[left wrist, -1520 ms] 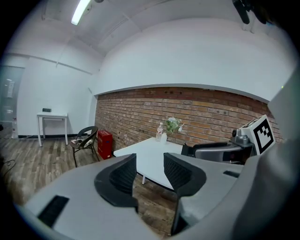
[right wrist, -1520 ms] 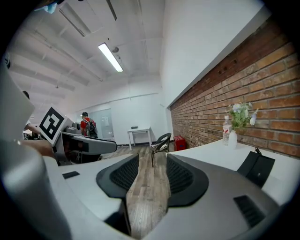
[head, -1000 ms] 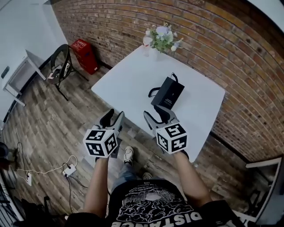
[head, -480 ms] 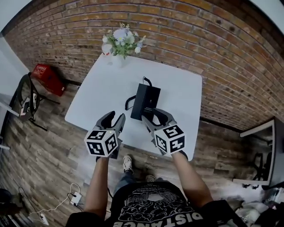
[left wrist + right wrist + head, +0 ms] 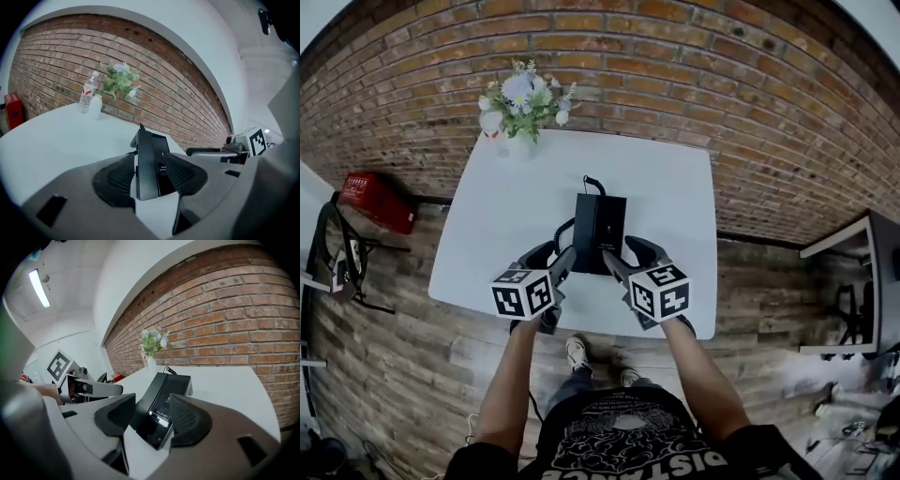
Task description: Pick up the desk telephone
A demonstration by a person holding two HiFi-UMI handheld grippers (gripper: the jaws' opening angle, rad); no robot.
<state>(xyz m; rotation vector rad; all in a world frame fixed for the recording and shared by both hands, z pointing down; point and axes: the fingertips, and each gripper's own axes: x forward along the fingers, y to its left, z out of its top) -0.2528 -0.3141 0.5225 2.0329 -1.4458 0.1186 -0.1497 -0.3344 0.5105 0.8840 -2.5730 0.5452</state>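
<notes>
The black desk telephone [image 5: 598, 230] lies on the white table [image 5: 516, 216], its coiled cord trailing off its left side. My left gripper [image 5: 551, 260] is at the phone's near left corner and my right gripper [image 5: 627, 255] at its near right corner. Both are open and their jaws have just been opening. In the left gripper view the telephone [image 5: 151, 161] shows edge-on in the gap of the left gripper [image 5: 150, 177], its pads clear of it. In the right gripper view the telephone [image 5: 161, 404] lies in the gap of the right gripper [image 5: 152, 420], untouched.
A vase of flowers [image 5: 520, 98] stands at the table's far left corner with a water bottle [image 5: 86, 96] beside it. A brick wall [image 5: 722, 75] runs behind the table. A red box [image 5: 377, 199] sits on the floor at left, another desk [image 5: 853, 281] at right.
Both grippers have moved forward from over the floor to the table's near edge, ending at the phone's near corners. The head view has swung to face the table squarely.
</notes>
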